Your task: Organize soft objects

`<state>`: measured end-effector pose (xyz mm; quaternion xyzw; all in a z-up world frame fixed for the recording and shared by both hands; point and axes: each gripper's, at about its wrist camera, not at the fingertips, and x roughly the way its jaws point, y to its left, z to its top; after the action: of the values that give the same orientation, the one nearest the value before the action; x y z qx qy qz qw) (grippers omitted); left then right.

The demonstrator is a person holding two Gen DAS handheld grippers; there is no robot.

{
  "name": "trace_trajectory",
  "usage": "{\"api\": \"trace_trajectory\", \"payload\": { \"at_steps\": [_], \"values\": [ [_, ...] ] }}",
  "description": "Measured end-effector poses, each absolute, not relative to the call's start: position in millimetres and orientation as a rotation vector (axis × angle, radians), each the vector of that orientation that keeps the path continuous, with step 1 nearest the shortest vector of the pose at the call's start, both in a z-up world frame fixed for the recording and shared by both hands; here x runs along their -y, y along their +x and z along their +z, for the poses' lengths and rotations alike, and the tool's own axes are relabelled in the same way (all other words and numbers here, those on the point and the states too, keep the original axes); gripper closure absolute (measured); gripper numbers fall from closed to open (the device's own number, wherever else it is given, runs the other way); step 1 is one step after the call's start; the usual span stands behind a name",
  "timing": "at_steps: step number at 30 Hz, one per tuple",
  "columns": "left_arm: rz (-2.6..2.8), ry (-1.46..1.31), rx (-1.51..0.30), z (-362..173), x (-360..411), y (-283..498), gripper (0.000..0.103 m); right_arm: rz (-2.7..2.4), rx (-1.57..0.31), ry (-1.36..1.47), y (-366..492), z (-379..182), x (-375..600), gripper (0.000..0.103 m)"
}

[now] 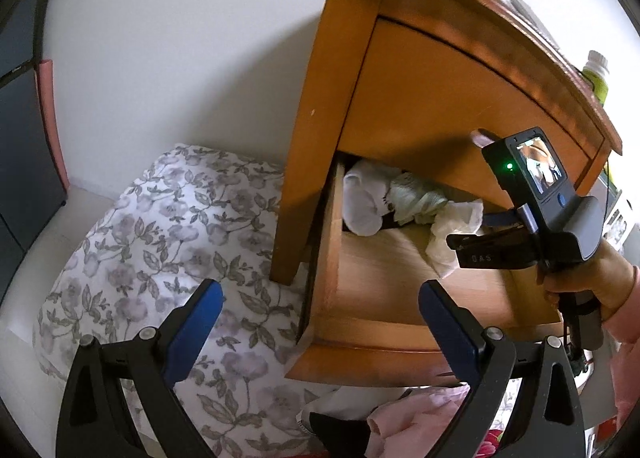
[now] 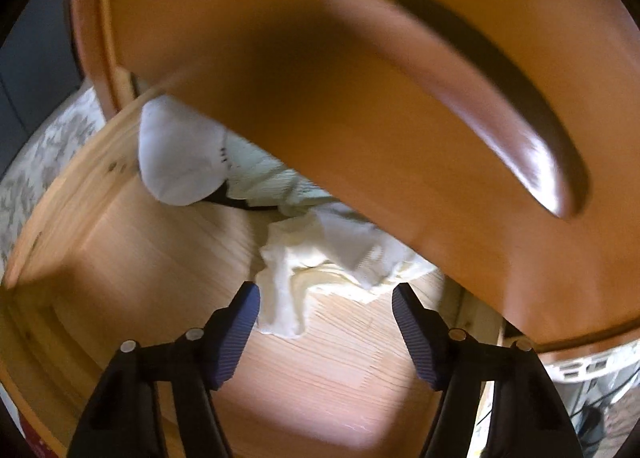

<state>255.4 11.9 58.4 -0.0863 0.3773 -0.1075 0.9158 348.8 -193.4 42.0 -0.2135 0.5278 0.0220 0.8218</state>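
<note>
Starting at the left, your left hand-held gripper hangs spread wide with nothing between its jaws, over the floral bedspread and the front corner of the open wooden drawer. Inside that drawer, at the back, a white sock lies against the left wall, a pale green cloth just beside it, then a crumpled cream cloth nearer the middle. Farther right, your right hand-held gripper points down into the drawer, jaws apart, pads just short of the cream cloth and pinching nothing.
</note>
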Motion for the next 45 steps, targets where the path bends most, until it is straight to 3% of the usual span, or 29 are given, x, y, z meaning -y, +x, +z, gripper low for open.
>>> {"api": "trace_trajectory", "payload": {
  "at_steps": [11, 13, 17, 24, 38, 40, 42, 44, 45],
  "values": [
    [-0.223, -0.178, -0.797, 48.9, -12.3, 258.6, 0.004, 0.047, -1.184, -0.504, 361.0, 21.4, 180.1, 0.058],
    [-0.225, -0.178, -0.801, 48.6, -12.4, 258.5, 0.004, 0.044, -1.190, -0.504, 362.1, 20.5, 177.6, 0.064],
    [-0.223, -0.180, -0.802, 48.8, -12.7, 258.2, 0.004, 0.043, -1.193, -0.509, 362.8, 19.5, 174.0, 0.086],
    [-0.233, -0.172, -0.811, 50.0, -7.5, 253.7, 0.004, 0.053, -1.184, -0.509, 348.3, 30.3, 176.6, 0.100],
    [-0.255, -0.154, -0.815, 53.5, -0.4, 245.7, 0.004, 0.073, -1.154, -0.373, 328.6, 53.6, 194.2, 0.101],
    [-0.247, -0.160, -0.820, 51.0, -2.4, 247.9, 0.004, 0.082, -1.147, -0.359, 336.8, 50.4, 185.2, 0.097],
    [-0.242, -0.165, -0.826, 48.1, -4.1, 250.0, 0.004, 0.079, -1.150, -0.363, 343.3, 49.3, 179.5, 0.075],
    [-0.244, -0.167, -0.830, 45.2, -5.3, 251.3, 0.004, 0.077, -1.169, -0.376, 349.9, 42.0, 172.0, 0.063],
    [-0.245, -0.167, -0.833, 43.9, -5.5, 252.2, 0.004, 0.073, -1.175, -0.381, 351.8, 41.8, 168.9, 0.063]
  ]
}}
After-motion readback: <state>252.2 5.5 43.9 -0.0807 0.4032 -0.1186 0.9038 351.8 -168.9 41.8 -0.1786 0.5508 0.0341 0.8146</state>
